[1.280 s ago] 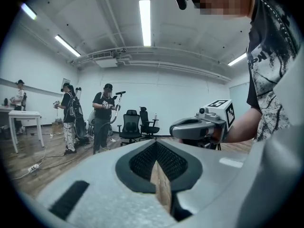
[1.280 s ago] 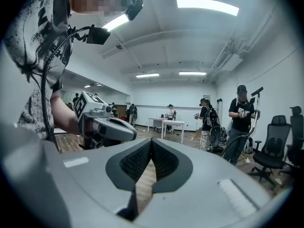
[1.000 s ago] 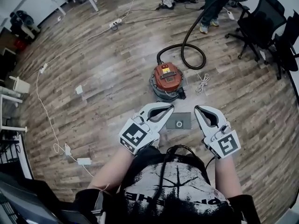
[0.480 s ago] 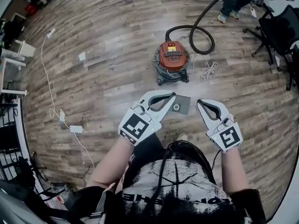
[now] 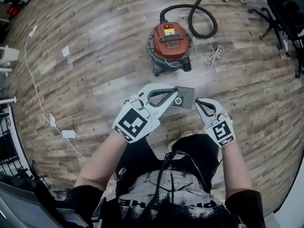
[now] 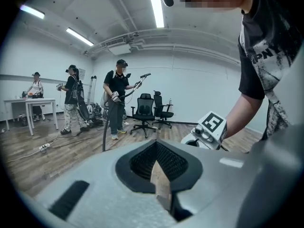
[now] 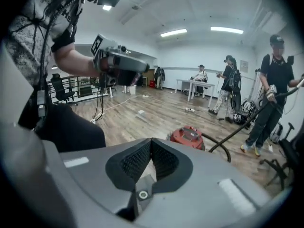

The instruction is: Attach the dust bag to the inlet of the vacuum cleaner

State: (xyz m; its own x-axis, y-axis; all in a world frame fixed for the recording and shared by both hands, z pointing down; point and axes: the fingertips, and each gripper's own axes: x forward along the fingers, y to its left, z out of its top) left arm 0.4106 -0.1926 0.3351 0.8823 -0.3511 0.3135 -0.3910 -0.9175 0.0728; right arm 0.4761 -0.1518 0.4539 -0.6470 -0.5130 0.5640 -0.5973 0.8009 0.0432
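Note:
The red-topped vacuum cleaner [image 5: 168, 42] stands on the wood floor, also in the right gripper view [image 7: 190, 136]. A flat grey dust bag [image 5: 184, 97] with a round inlet ring lies on the floor in front of it. My left gripper [image 5: 175, 90] is shut, its tips over the bag's left edge. Just right of the bag, my right gripper [image 5: 197, 102] is shut too. Neither shows a grip on the bag. In the gripper views the left jaws [image 6: 156, 144] and the right jaws [image 7: 152, 141] are closed.
The black hose [image 5: 202, 18] loops behind the vacuum cleaner, and a coiled white cord [image 5: 213, 56] lies to its right. Office chairs [image 5: 285, 8] stand at the far right. A white cable with an adapter [image 5: 66, 133] runs along the left. Other people [image 6: 118, 96] stand across the room.
Both grippers have come down toward the floor and now sit close beside the dust bag. The vacuum cleaner appears larger and higher in the head view.

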